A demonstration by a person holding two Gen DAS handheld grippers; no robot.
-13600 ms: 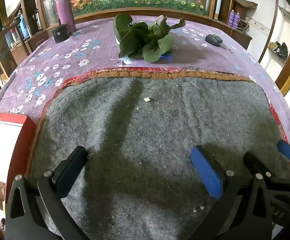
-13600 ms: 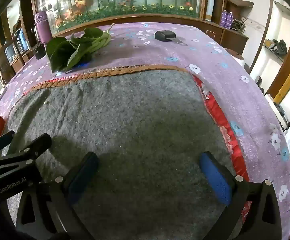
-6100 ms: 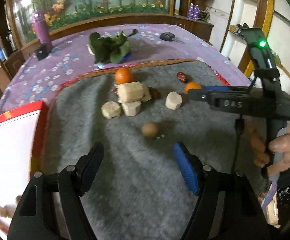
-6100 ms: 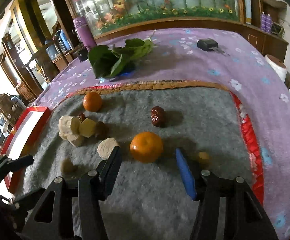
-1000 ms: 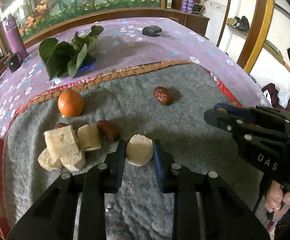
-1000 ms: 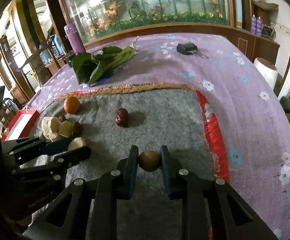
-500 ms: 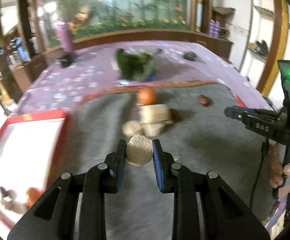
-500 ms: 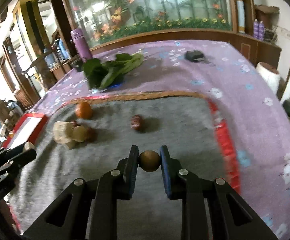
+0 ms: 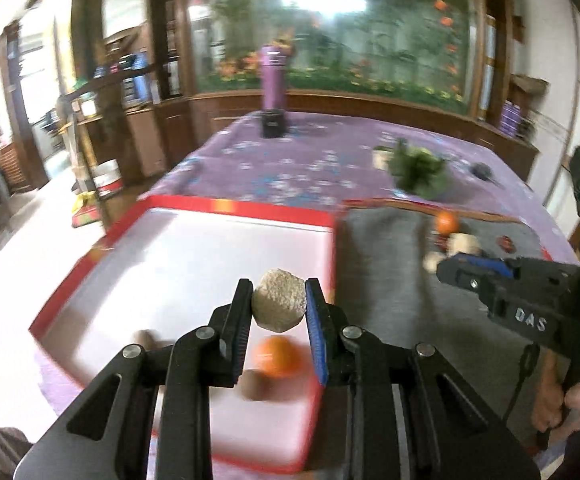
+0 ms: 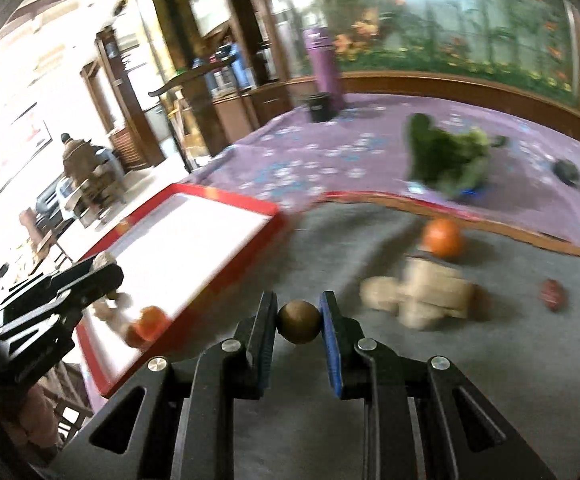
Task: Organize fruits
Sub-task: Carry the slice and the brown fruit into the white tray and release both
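Note:
My left gripper [image 9: 278,306] is shut on a pale beige fruit chunk [image 9: 277,305] and holds it above the near right part of the red-rimmed white tray [image 9: 194,256]. An orange [image 9: 276,357] and a brown fruit lie in the tray below it. My right gripper [image 10: 297,322] is shut on a small brown round fruit [image 10: 298,321] above the grey mat [image 10: 449,360], right of the tray [image 10: 194,236]. An orange [image 10: 441,238], beige chunks [image 10: 429,292] and a red date [image 10: 553,295] lie on the mat.
A purple flowered cloth [image 9: 309,164] covers the table. Green leaves [image 10: 445,164], a purple flask [image 9: 273,80], a black cup [image 9: 272,123] and a dark key fob [image 10: 566,171] sit at the back. The table's left edge drops to the floor beside the tray.
Both grippers have swung left with their fruit. The left one has gone from above the mat to above the tray. The right one now faces the tray's corner.

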